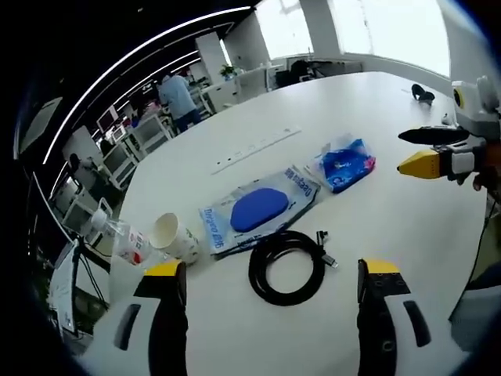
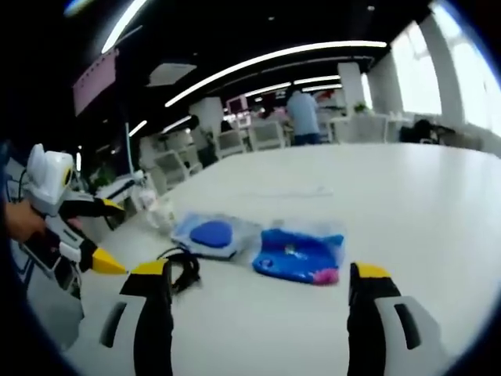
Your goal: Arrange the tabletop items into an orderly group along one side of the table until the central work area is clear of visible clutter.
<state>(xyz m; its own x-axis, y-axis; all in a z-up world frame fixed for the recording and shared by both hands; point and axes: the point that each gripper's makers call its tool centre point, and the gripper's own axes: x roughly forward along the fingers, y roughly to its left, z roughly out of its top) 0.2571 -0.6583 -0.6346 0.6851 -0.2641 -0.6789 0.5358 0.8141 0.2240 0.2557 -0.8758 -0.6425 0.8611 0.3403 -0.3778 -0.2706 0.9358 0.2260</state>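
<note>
Both grippers, left [image 1: 272,274] and right [image 2: 260,282], wide open, holding nothing. Just beyond left jaws: coiled black cable [image 1: 287,266], flat glossy packet [image 1: 258,210], crinkled blue bag [image 1: 345,164]. Paper cup [image 1: 174,235] and clear bottle [image 1: 124,238] lying toward table [image 1: 376,102] edge.

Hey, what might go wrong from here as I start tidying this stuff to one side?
1. The white paper cup lies on its side near the table's edge, beside a clear plastic bottle; a nudge might roll either off.
2. The coiled black cable has a loose plug end, so it may uncoil or snag the flat packet with a blue oval.
3. The crinkly blue plastic bag looks slippery for open jaws.
</note>
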